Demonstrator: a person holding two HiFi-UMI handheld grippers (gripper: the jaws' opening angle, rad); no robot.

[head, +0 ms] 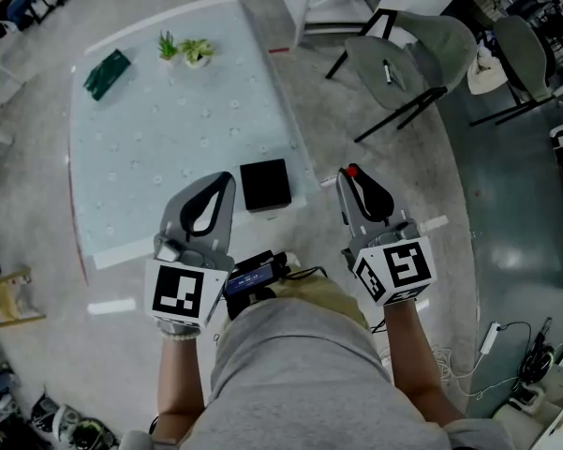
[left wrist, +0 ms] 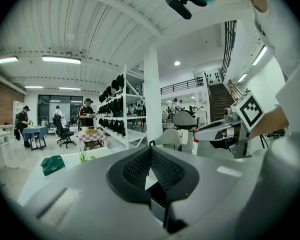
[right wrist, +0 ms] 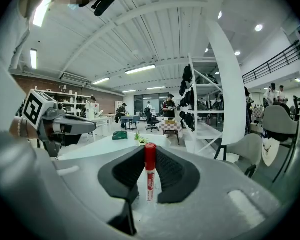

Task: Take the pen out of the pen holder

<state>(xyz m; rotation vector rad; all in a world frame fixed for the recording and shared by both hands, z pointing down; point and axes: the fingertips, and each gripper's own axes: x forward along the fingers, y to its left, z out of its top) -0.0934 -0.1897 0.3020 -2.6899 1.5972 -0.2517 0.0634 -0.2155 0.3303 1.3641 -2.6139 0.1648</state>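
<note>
My right gripper (right wrist: pixel 150 151) was clenched on the pen (right wrist: pixel 150 176), which stood upright with its red cap on top, just right of the pen holder (head: pixel 265 185) and clear of it. My left gripper (left wrist: pixel 150 150) sat closed and empty just left of the holder. Beyond the holder stretched the table (head: pixel 150 129).

The table (head: pixel 169 139) top is mostly bare, so there is lots of room in the middle. A black box (head: pixel 265 184) sits at its near edge. A green thing (head: pixel 107 71) and two small plants (head: pixel 187 50) stand at the far end. Grey chairs (head: pixel 403 59) stand on the floor (head: pixel 300 101) off to the right.
</note>
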